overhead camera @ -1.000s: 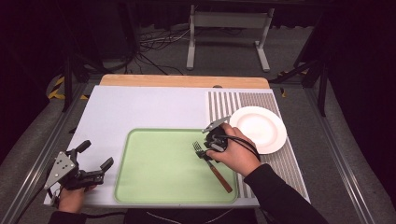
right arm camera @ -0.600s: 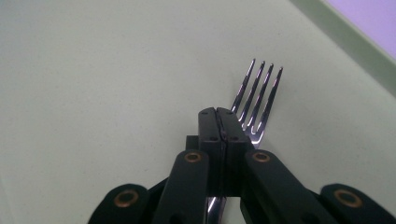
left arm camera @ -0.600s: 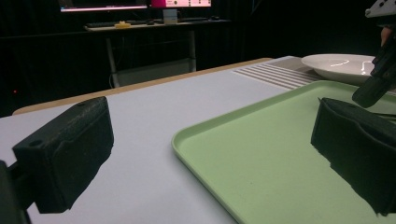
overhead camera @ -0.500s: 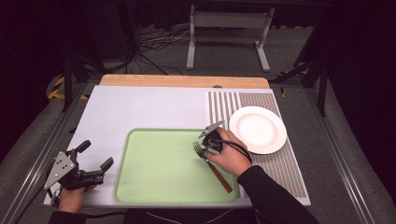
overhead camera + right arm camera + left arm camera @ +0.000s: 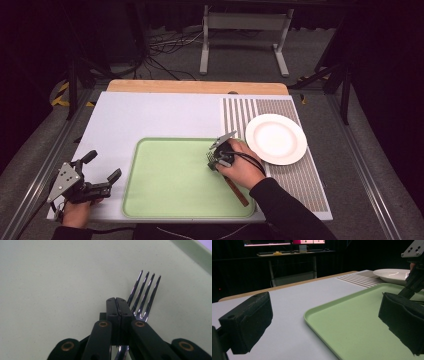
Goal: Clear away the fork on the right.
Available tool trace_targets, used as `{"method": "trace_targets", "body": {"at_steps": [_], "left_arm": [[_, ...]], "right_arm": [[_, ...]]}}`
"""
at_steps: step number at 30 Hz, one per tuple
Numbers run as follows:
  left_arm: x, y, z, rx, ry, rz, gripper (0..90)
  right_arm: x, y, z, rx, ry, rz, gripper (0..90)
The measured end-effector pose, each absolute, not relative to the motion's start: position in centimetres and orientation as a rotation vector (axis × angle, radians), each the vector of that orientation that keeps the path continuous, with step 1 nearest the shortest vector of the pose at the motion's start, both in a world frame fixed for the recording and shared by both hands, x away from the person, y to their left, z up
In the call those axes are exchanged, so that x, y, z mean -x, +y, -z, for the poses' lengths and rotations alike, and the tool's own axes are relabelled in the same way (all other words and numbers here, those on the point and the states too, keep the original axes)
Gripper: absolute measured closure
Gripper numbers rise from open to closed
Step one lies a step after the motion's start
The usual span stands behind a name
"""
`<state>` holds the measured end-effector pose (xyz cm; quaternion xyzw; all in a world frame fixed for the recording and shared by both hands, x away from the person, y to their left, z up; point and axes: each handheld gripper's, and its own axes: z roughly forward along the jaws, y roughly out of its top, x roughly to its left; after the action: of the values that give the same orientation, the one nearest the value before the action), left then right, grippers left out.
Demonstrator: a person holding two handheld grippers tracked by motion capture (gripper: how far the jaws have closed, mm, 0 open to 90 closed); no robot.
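High view: we see the worktop (image 5: 150,115) with a green tray (image 5: 170,200) at its near edge and a white plate (image 5: 276,138) on the striped mat to the tray's right. The right gripper (image 5: 214,161) sits low over the tray's right part, the hand behind it. A fork (image 5: 235,189) lies on the tray under that hand: tines peek out by the gripper tip, and the brown handle runs out toward the tray's near right corner. The left gripper (image 5: 102,167) rests at the worktop's near left corner, just off the tray, with its jaws spread wide and nothing between them.

Left gripper view: we look between two black pads (image 5: 249,320), wide apart, with bare worktop and the tray's rim (image 5: 317,312) in the gap. The plate (image 5: 392,273) shows far right, and the other gripper stands on the tray at the right edge.

Right gripper view: the gripper (image 5: 119,307) points down at the tray floor (image 5: 50,277). Its jaws have just been closing and now meet along a thin seam. The fork (image 5: 145,292) lies just right of the tip, four tines fanning past it, neck passing beneath the linkage. We cannot tell whether the pads pinch the fork or have shut beside it.
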<state>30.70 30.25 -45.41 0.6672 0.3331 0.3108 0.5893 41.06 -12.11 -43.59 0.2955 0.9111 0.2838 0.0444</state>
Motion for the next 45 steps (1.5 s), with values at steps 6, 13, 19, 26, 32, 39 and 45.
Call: {"method": "trace_targets", "body": {"at_steps": [6,13,19,26,32,39,45], "left_arm": [[-30.7,30.3,45.4,-1.556,0.776,-0.723,0.0],[-30.7,30.3,45.4,-1.554,0.775,-0.724,0.0],[-30.7,30.3,45.4,-1.554,0.775,-0.725,0.0],[-30.7,30.3,45.4,-1.554,0.775,-0.724,0.0],[-30.7,30.2,45.4,-1.554,0.776,-0.726,0.0],[-30.7,30.2,45.4,-1.558,0.776,-0.726,0.0],[-30.7,30.2,45.4,-1.558,0.776,-0.725,0.0]], "right_arm": [[-41.1,-12.1,43.6,-0.910,2.775,-0.860,89.5],[-41.4,-12.5,43.5,-0.923,2.750,-0.840,89.6],[-41.9,-13.3,43.5,-0.960,2.722,-0.822,89.6],[-42.4,-14.3,43.4,-0.999,2.690,-0.805,89.6],[-42.7,-15.2,43.4,-1.032,2.662,-0.789,89.7],[-42.9,-15.8,43.3,-1.063,2.639,-0.778,89.7],[-43.1,-16.4,43.3,-1.098,2.616,-0.770,89.7]]}}
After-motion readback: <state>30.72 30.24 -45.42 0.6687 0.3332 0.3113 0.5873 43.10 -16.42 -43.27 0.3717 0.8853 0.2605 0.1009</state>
